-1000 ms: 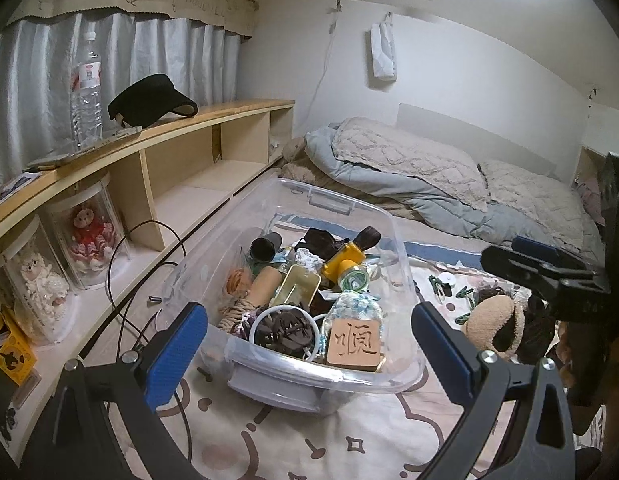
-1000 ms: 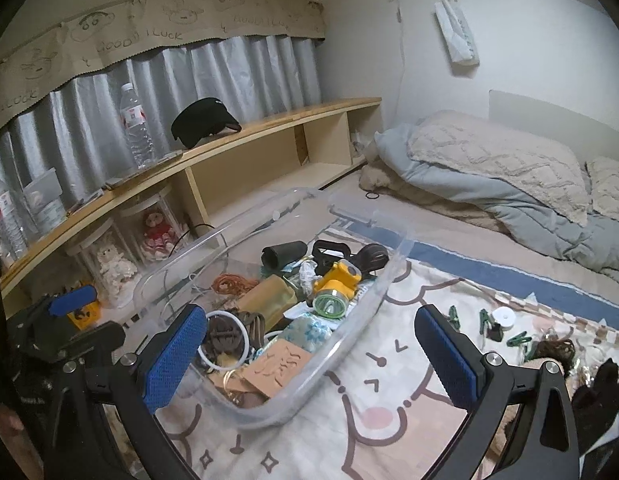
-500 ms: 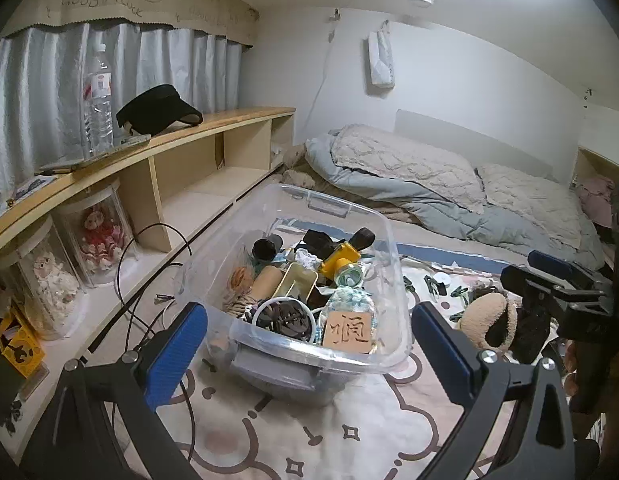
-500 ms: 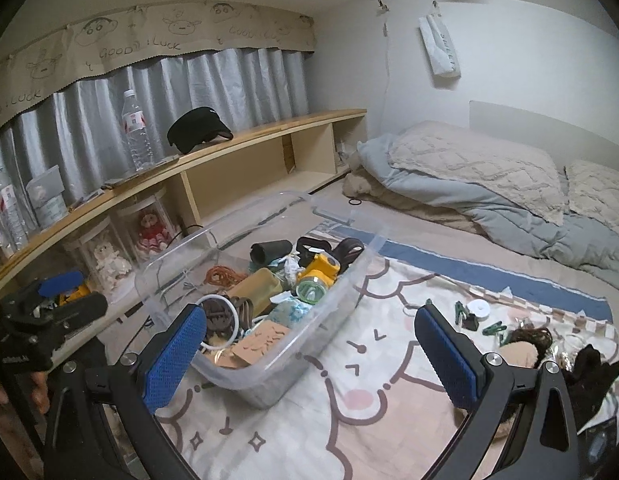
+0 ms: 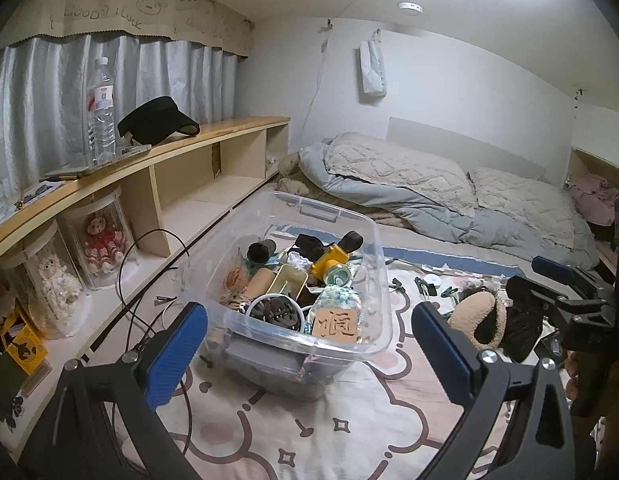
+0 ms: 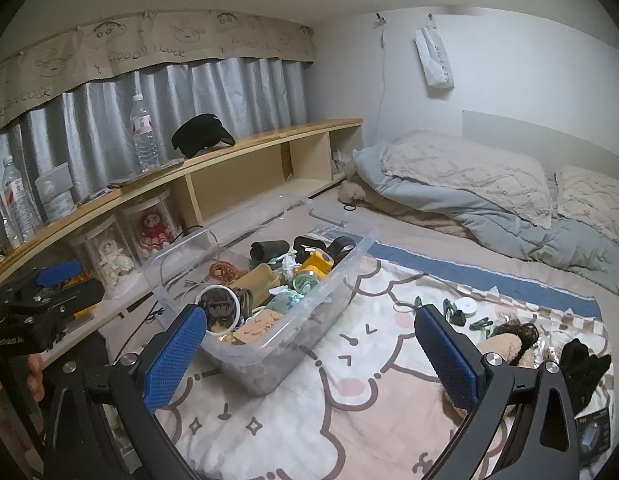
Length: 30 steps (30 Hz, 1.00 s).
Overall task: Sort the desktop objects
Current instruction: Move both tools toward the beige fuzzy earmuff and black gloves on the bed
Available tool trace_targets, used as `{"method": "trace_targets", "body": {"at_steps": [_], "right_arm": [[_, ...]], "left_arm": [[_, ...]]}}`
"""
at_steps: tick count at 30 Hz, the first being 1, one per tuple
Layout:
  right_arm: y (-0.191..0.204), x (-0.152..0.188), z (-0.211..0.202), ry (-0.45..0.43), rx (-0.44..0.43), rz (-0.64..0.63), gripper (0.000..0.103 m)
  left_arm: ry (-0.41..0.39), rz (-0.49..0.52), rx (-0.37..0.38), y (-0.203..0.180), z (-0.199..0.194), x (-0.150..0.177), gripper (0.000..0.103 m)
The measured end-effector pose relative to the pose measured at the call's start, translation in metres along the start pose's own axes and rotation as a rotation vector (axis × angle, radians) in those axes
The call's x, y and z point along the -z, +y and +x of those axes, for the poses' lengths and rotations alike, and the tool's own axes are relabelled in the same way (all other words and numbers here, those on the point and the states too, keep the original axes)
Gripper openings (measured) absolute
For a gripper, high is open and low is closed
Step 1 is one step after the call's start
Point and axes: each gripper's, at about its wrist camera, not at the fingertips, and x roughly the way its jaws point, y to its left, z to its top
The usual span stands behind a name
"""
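Still unsorted: green clips (image 6: pixel 480 323) and plush earmuff (image 5: pixel 477 322) loose on the bed right of the clear bin (image 5: pixel 373 248), nearer the right gripper (image 6: pixel 311 354), fingers spread and empty like the left gripper (image 5: pixel 309 346).

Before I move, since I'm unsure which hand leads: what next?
Probably carry the right gripper right and down toward the green clips beside the clear bin. Both grippers are open and empty, and loose items remain on the blanket.
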Motion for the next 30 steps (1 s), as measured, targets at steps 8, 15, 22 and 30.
{"method": "trace_targets", "body": {"at_steps": [8, 15, 22, 30], "right_arm": [[-0.007, 0.009, -0.017, -0.031, 0.020, -0.004, 0.103], [-0.017, 0.018, -0.029, -0.049, 0.079, -0.026, 0.103], [-0.043, 0.031, -0.044, -0.073, 0.145, -0.020, 0.103], [-0.079, 0.051, -0.054, -0.093, 0.229, 0.018, 0.103]], "left_arm": [[-0.002, 0.013, 0.016, -0.015, 0.001, 0.005, 0.103], [-0.015, 0.014, 0.065, -0.034, 0.004, 0.008, 0.103], [-0.034, 0.024, 0.103, -0.055, 0.012, 0.015, 0.103], [-0.039, 0.060, 0.140, -0.087, 0.032, 0.023, 0.103]]}}
